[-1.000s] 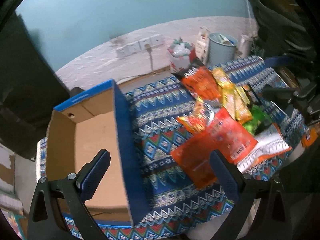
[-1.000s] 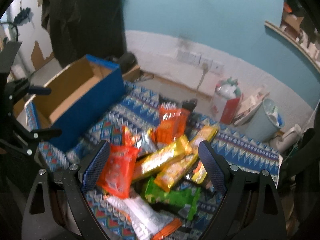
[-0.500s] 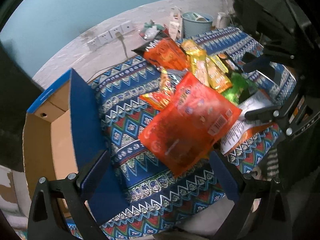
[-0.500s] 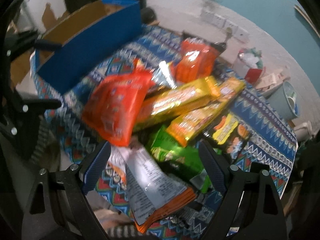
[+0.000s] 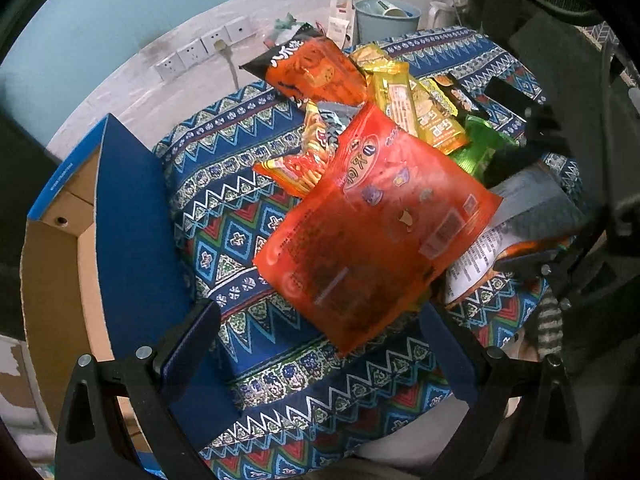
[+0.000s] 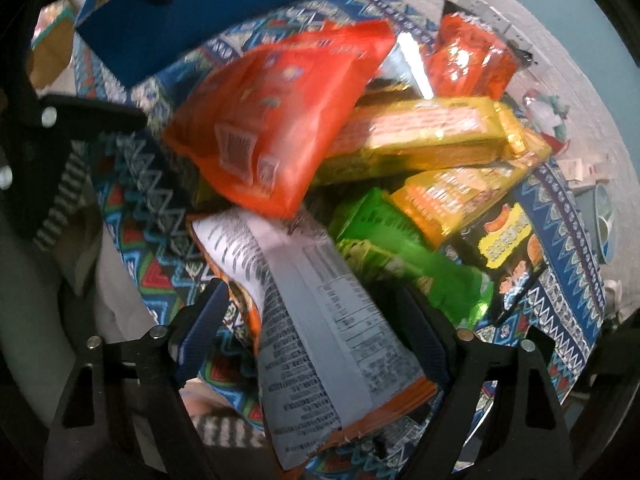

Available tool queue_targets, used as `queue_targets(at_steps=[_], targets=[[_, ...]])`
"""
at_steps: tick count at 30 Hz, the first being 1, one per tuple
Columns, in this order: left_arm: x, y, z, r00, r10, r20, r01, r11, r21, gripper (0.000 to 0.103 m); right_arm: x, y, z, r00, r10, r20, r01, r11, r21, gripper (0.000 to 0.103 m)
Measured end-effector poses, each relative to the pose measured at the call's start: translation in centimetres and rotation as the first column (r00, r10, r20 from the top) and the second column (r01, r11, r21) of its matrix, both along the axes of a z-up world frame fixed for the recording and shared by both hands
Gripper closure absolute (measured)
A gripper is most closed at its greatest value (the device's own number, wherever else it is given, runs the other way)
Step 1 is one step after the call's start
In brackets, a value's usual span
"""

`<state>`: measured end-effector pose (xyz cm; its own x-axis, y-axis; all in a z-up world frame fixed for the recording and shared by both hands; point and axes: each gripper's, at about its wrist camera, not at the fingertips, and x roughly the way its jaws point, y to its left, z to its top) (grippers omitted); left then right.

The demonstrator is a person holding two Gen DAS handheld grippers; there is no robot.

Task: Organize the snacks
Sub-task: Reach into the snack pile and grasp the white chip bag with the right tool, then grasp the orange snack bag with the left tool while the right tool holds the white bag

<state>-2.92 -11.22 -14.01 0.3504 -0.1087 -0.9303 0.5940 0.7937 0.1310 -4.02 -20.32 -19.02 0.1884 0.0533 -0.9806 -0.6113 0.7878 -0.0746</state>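
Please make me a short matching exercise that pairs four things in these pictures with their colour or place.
Things:
1. large snack bag
2. cardboard box
3. white-backed packet
4. long wafer pack

Descriptions:
A. between the jaws of the right gripper, which are closing
B. gold
C. orange, on top of the pile
D. blue outside, brown inside

Pairs: 1-C, 2-D, 3-A, 4-B

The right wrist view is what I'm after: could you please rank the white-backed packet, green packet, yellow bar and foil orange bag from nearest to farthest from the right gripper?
1. White-backed packet: between the closing fingers of the right gripper.
2. Green packet: just beyond, to the right.
3. Yellow bar: mid-pile, lying crosswise.
4. Foil orange bag: far end, upper right.
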Motion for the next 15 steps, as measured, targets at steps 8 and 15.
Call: queue_targets(at_steps=[8,15], targets=[[0.2,-0.2,-0.2,1.0,-0.001,-0.003,0.001,1.0,0.007,0.002,-1.1,0.3,-1.8,0.996,0.018,-0.086,-0.018,1.0,0.0,0.069],[0.9,-0.2,0.1,1.0,0.002,0.009,-0.002,1.0,-0.009,0.002,-0.7,-1.3,1.1,0.995,-0.061,-0.08,0.067,0.996,0.065,0.071]])
